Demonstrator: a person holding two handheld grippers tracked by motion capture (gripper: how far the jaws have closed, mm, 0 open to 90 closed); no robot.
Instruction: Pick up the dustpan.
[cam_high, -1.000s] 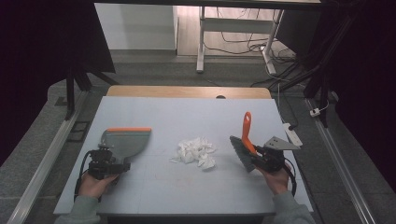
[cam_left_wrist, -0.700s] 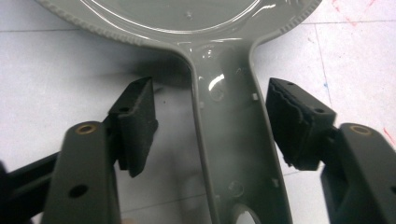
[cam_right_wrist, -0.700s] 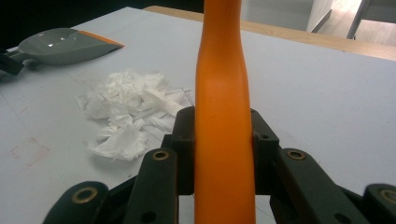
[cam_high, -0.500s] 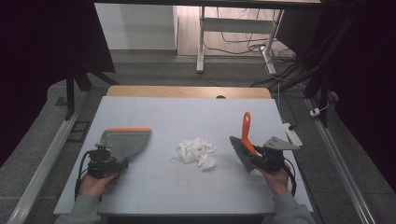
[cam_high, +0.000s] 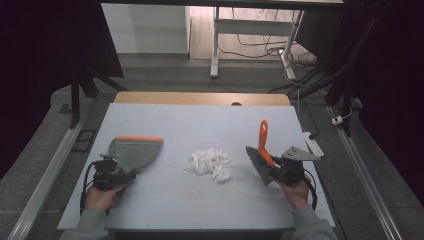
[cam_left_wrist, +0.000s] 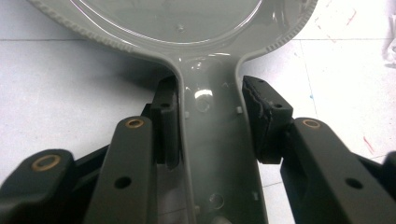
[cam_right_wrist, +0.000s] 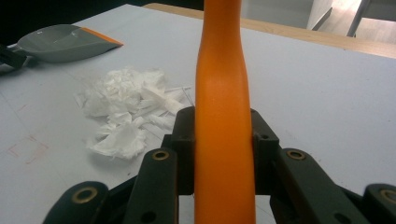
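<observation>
A grey dustpan (cam_high: 134, 152) with an orange lip lies flat at the table's left. My left gripper (cam_high: 116, 176) is shut on its grey handle (cam_left_wrist: 219, 154), one pad on each side. At the right, my right gripper (cam_high: 276, 169) is shut on the orange handle (cam_right_wrist: 224, 121) of a hand brush (cam_high: 257, 162), whose grey bristles point toward the table's middle. A heap of torn white paper scraps (cam_high: 209, 162) lies between the two tools, also seen in the right gripper view as white scraps (cam_right_wrist: 126, 112) with the dustpan (cam_right_wrist: 60, 43) beyond.
The pale table top (cam_high: 200, 125) has a wooden strip (cam_high: 200, 98) along its far edge. A white power strip (cam_high: 313, 144) lies by the right edge. Metal rails run along both sides on the floor.
</observation>
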